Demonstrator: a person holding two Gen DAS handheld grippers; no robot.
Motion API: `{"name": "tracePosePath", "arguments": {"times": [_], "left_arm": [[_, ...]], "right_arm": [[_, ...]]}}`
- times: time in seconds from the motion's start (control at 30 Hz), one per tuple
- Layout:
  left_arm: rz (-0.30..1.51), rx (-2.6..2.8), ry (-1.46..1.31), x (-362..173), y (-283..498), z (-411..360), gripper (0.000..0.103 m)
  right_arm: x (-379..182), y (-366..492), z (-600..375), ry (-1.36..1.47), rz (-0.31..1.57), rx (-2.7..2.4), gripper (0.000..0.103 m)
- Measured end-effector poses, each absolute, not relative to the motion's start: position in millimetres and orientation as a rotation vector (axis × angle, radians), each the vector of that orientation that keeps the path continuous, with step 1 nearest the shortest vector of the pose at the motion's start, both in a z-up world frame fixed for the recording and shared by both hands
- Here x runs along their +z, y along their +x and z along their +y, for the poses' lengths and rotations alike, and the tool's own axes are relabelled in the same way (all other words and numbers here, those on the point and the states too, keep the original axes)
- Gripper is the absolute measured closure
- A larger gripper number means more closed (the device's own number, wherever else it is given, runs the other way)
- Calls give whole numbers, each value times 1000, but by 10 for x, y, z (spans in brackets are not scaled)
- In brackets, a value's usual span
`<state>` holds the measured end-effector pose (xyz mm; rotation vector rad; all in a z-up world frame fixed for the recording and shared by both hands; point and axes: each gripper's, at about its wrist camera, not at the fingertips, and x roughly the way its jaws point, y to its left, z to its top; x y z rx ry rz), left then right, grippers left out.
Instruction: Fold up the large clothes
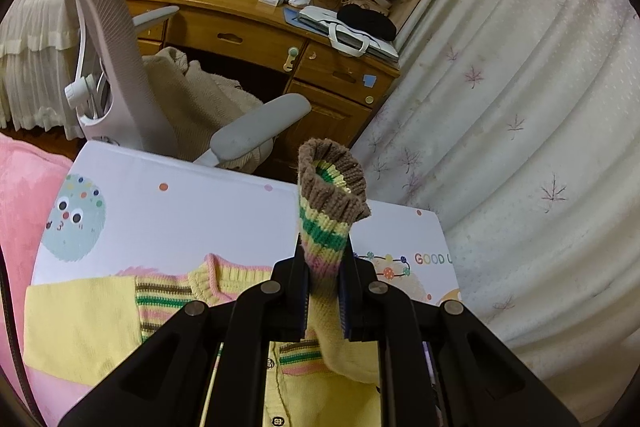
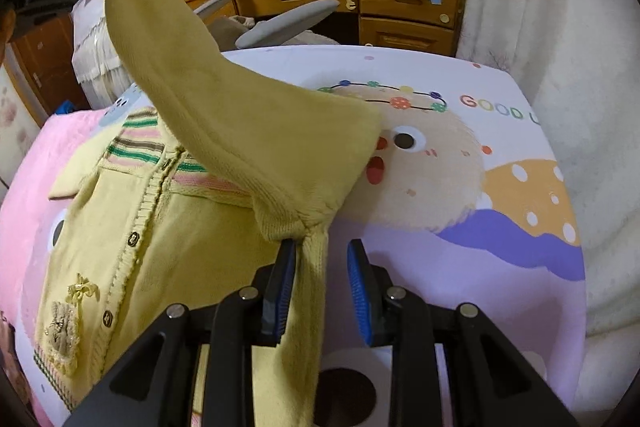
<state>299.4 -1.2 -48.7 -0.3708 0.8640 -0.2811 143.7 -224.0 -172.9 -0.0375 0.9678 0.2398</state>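
Cardigan lies flat on the bed sheet, front up w/ button band down its middle, collar toward the bed's far edge. One sleeve is raised off the sheet, its cuff pinched in the left gripper above the garment. Right gripper sits at that sleeve's armpit seam, side edge of the cardigan between its jaws, touching only the left pad. Other sleeve lies spread flat on the opposite side. Beyond the bed's far edge: chair, then desk behind it. Curtain hangs to the right of bed & desk.
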Motion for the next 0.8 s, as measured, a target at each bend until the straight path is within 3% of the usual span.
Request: {"name": "tracePosePath", "arguments": {"times": [0.33, 0.47, 0.6, 0.8], "left_arm": [[860, -287, -407, -479, 2981, 21, 93], [846, -305, -413, -428, 2967, 8, 93], [843, -325, -414, -423, 2908, 18, 93], [850, -310, -377, -675, 2634, 170, 93]], "right_arm": [[-1701, 1391, -2089, -148, 942, 264, 76], [-1705, 1482, -2136, -80, 951, 253, 77], [-1727, 1473, -2278, 0, 943, 185, 87], [-1810, 1456, -2479, 162, 958, 138, 87]]}}
